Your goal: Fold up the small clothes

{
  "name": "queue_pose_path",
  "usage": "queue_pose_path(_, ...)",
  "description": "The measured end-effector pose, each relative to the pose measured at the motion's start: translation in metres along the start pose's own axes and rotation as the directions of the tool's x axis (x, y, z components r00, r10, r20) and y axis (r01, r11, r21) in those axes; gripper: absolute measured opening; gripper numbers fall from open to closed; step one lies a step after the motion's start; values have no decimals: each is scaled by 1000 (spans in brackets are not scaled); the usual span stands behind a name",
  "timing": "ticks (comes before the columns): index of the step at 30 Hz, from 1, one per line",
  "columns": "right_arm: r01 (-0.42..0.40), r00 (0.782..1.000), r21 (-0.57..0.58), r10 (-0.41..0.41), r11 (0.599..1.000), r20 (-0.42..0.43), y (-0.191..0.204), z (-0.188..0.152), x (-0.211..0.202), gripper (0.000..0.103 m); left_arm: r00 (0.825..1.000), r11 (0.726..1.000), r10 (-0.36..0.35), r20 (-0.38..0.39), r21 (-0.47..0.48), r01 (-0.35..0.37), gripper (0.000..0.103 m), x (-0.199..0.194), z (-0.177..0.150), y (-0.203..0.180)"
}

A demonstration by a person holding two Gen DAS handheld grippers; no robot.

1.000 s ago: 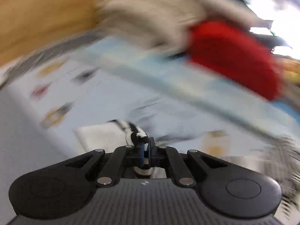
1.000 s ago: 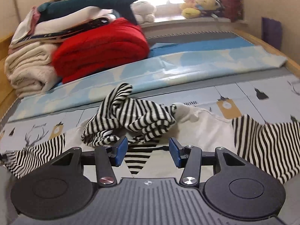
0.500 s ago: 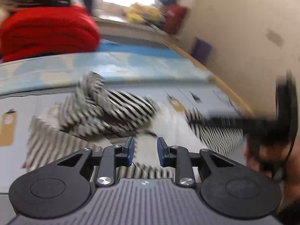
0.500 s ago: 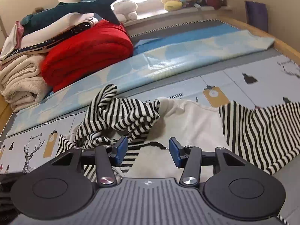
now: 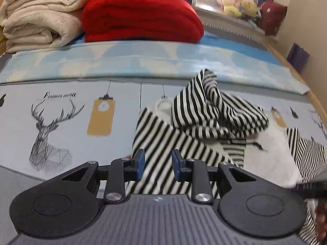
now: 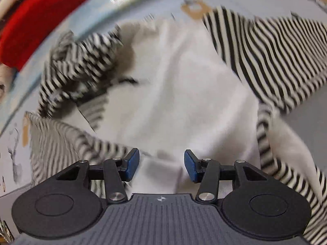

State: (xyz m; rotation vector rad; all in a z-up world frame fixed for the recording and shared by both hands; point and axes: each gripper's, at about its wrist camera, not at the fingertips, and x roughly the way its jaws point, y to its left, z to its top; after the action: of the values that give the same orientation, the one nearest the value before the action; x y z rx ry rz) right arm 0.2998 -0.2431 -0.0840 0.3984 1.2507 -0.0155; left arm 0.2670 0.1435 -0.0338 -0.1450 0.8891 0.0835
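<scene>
One small garment (image 5: 196,143), white-bodied with black-and-white striped sleeves and hood, lies crumpled on the printed play mat (image 5: 61,106), in front of a folded red blanket (image 5: 141,14). Its hood is bunched in a heap; a striped sleeve spreads flat towards the left gripper (image 5: 157,164), whose fingers have just been opening and stand apart, empty. Right gripper (image 6: 161,164) hovers over the white body, fingers spread, gripping nothing.

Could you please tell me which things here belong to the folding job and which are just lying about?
Part of the job:
striped garment
left gripper
right gripper

Just lying about:
red blanket
cream blankets
blue cloud-print sheet
soft toys
printed mat
</scene>
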Motion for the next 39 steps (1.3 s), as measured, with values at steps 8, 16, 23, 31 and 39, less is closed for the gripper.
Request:
queue_pose_path(8, 12, 998, 36, -10, 999, -60, -6, -19, 18, 39, 996, 998, 68, 51, 5, -68, 31, 10, 17, 21)
queue_pose_path(16, 0, 989, -42, 6, 999, 145, 20, -13, -18, 3, 992, 994, 109, 56, -26, -107, 31, 12, 27, 43)
queue_pose_path(23, -52, 961, -145, 89, 988, 262, 16, 13, -58, 1, 996, 996, 90, 20, 27, -91, 31, 22, 20, 34)
queue_pose_path(31, -44, 935, -153, 94, 987, 341, 4, 39, -45, 1, 997, 996, 73, -4, 56, -73, 31, 29, 14, 23)
queue_pose_path(39, 69, 956, -120, -31, 990, 290, -29, 47, -23, 5, 997, 991, 21, -79, 134, -10, 33, 27, -7, 17)
